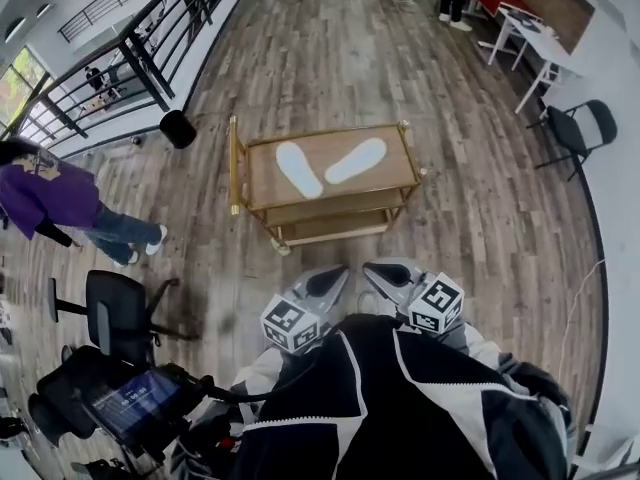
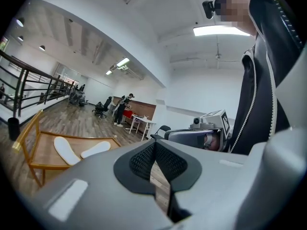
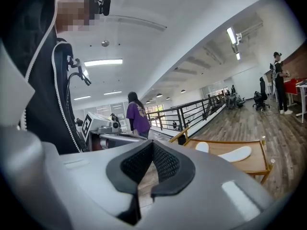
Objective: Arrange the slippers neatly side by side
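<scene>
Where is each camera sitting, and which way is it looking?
Head view: on the person's head, looking steeply down at the cart with two white slippers; shows left gripper, right gripper and jacket.
Left gripper view: on the left gripper, looking along its shut jaws; cart at left, right gripper and jacket at right.
Right gripper view: on the right gripper, along its shut jaws; cart at right, left gripper and jacket at left.
Shared: all three show the cart and slippers.

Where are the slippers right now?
In the head view, both white slippers lie on the top shelf of the cart at mid-frame, splayed in a V with their near ends close together.
</scene>
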`<state>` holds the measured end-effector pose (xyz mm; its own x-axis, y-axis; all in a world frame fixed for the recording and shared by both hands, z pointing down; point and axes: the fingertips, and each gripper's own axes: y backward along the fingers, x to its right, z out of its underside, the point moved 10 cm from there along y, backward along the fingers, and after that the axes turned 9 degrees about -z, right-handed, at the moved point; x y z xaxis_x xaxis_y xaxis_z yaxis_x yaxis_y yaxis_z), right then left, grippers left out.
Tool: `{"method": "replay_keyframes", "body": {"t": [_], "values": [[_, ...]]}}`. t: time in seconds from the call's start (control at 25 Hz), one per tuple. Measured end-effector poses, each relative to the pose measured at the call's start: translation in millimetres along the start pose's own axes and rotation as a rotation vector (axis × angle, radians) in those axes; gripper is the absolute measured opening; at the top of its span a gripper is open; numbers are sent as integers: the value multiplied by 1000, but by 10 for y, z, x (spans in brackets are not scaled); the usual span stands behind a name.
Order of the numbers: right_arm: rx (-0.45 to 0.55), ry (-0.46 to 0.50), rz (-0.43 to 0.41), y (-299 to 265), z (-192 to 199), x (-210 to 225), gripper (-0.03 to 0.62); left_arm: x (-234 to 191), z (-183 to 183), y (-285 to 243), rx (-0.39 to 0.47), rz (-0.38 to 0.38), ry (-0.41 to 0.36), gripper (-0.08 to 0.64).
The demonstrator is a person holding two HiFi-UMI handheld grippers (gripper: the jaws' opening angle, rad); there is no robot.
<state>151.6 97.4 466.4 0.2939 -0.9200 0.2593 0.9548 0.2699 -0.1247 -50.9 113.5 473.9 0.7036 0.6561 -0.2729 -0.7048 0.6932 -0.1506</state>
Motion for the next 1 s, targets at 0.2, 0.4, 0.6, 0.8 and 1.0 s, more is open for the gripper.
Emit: {"method": "replay_keyframes", "body": {"t": [0.2,0.4,0.6,0.8,1.0], "values": [[0,-21,-23,58,-165,428,5,-94,-191,-388,1,-8,7,15],[3,-32,-56,147,-176,998,5,-237,-233,-924,-4,-33,13,15],[14,-54,-67,109,-280,1371,5,-411,-344,-1085,-18,-76,1,15],[56,-136,-93,-120,-325,1643,5,-639,-330,-1086,-16,-127,42,15],[45,-114,-96,-456,-387,1880,5,-1012,-314,-1154,-16,-115,55,15]]}}
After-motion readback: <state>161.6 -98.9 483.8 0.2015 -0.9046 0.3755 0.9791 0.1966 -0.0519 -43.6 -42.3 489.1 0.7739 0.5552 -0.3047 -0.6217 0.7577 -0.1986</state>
